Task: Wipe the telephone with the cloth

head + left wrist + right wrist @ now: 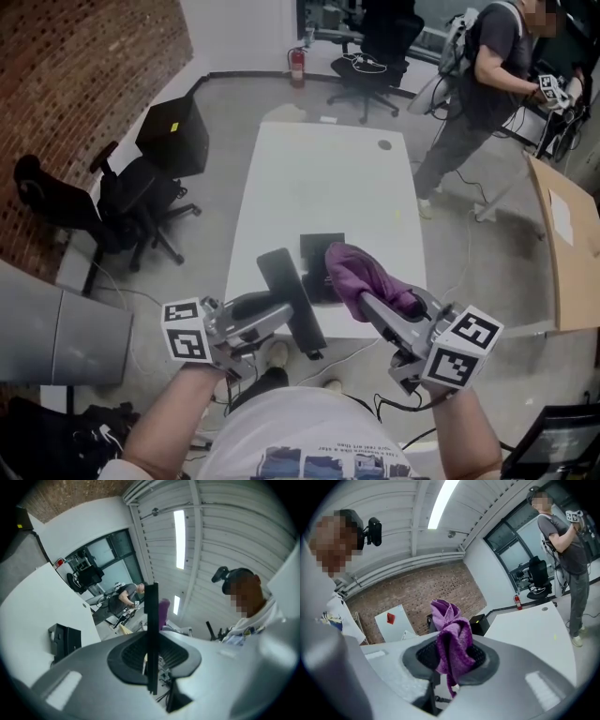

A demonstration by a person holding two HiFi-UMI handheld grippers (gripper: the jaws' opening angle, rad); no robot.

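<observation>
Purple cloth [361, 274] (clamped) hangs near table [319, 178] edge.

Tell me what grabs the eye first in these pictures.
The purple cloth stands out most, bunched in the shut right gripper over the near end of the white table. Beside it, the left gripper clamps a thin, flat black telephone. A second person stands beyond the table's far right corner.
</observation>
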